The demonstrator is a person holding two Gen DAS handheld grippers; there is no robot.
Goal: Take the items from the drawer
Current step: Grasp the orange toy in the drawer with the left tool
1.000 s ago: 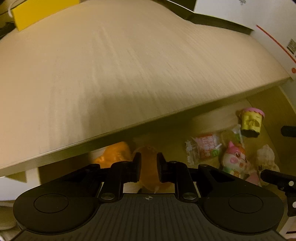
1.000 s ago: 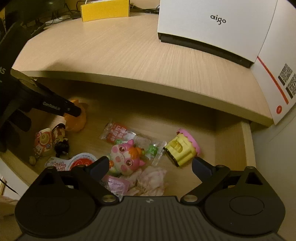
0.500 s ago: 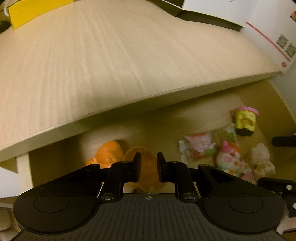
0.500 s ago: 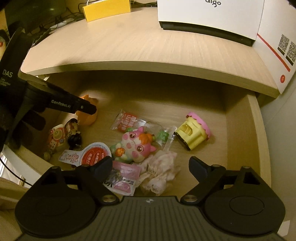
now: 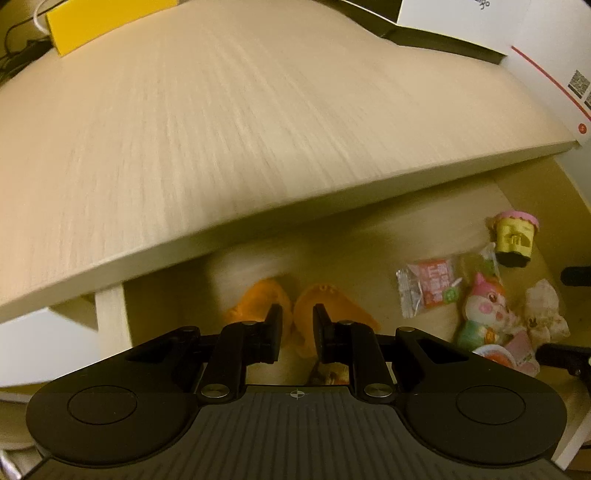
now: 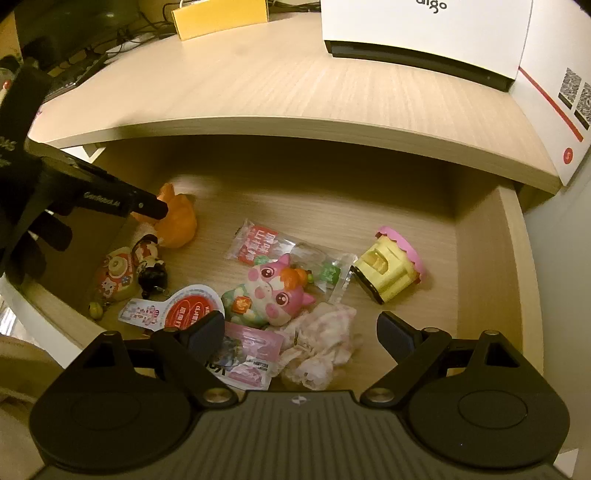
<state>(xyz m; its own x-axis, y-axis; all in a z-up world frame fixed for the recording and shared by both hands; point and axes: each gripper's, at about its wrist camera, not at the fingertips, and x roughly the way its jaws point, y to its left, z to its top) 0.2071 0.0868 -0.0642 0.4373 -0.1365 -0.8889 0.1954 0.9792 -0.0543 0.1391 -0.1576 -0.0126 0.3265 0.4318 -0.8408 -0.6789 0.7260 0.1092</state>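
Note:
The open wooden drawer (image 6: 513,258) holds several small toys and snack packets. At its back left lies an orange plush toy (image 5: 332,314) (image 6: 181,221). My left gripper (image 5: 297,317) (image 6: 147,205) has its fingers drawn close together around a part of that toy. My right gripper (image 6: 301,325) stands wide open above the drawer's front. Under it lie a pink packet (image 6: 251,354) and a crumpled white wrapper (image 6: 325,343). A pink cat figure (image 6: 277,291) (image 5: 484,306) lies just beyond its fingers. A yellow toy with a pink top (image 6: 391,269) (image 5: 515,236) lies on its side at the right.
The desk top (image 6: 295,92) overhangs the back of the drawer. A white box (image 6: 424,29) and a yellow box (image 6: 221,16) stand on it. A red snack packet (image 6: 258,243), a round red-label pack (image 6: 184,310) and small charms (image 6: 147,266) also lie in the drawer.
The right gripper has moved over the drawer, so more of the drawer floor shows. The left view has tilted and shifted; the orange toy stays between its fingers.

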